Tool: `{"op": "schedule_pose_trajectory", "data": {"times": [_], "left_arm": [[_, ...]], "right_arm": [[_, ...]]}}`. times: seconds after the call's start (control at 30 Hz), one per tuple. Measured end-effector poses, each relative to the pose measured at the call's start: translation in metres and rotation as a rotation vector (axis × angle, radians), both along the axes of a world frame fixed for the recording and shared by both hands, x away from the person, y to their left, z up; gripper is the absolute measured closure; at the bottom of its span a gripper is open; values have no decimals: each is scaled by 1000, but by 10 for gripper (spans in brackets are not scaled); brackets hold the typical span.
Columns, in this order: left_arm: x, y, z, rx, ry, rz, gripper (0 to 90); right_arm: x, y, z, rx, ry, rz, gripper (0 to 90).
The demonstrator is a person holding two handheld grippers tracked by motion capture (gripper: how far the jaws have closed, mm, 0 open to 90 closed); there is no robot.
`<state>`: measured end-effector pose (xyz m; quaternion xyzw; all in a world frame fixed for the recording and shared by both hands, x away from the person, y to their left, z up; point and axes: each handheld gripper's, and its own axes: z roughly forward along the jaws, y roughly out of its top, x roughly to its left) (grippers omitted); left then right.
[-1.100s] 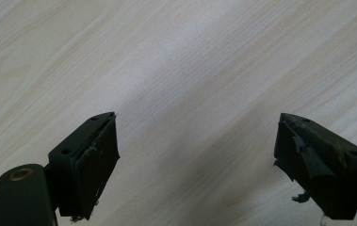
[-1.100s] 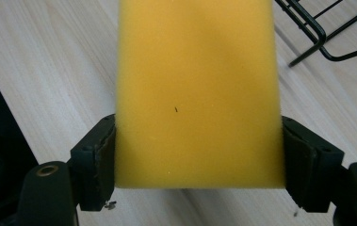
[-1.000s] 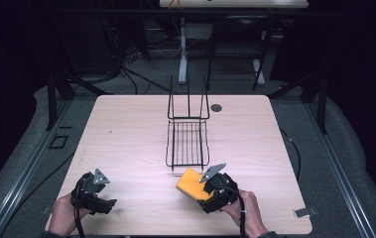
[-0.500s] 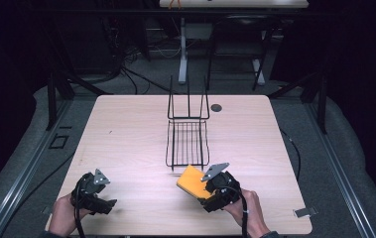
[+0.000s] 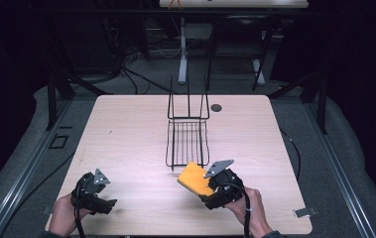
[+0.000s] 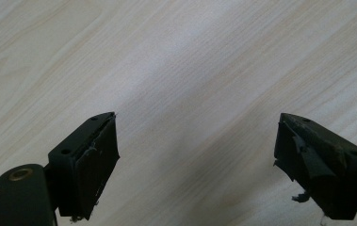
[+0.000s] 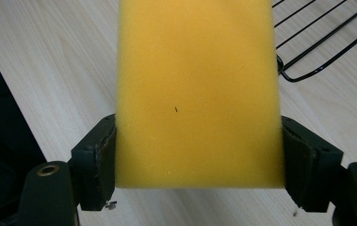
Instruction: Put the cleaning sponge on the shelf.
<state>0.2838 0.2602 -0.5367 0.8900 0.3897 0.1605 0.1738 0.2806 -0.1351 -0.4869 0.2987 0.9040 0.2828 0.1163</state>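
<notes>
A yellow sponge point(image 5: 196, 178) is held just above the table's front, right of centre, close to the near end of a black wire rack point(image 5: 187, 141). My right gripper point(image 5: 215, 187) is shut on the sponge point(image 7: 197, 89), its two pads point(image 7: 101, 165) pressing on the sponge's sides. The rack's near corner point(image 7: 317, 42) shows at the upper right of the right gripper view. My left gripper point(image 5: 92, 191) rests low at the front left, jaws wide apart. Between its fingers point(image 6: 89, 169) there is only bare wood.
The light wooden table point(image 5: 126, 129) carries a small dark round spot point(image 5: 217, 107) beside the rack's upright far end. Dark floor, cables and table legs lie beyond the far edge. A small metal clip point(image 5: 304, 212) sits at the table's front right corner.
The right gripper with the sponge has edged slightly up and left toward the rack's near end. The left gripper has stayed put.
</notes>
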Motion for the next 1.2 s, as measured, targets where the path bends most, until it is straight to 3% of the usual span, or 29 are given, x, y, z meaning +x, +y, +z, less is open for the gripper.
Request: {"op": "schedule_pose_trajectory", "data": {"times": [0.6,1.2], "left_arm": [[0,-2,0,0,-3,-2,140],[0,-1,0,-1,0,-4,142]], "right_arm": [[2,2,17,31,-10,-22,242],[19,1,24,57,-15,-60,244]]}}
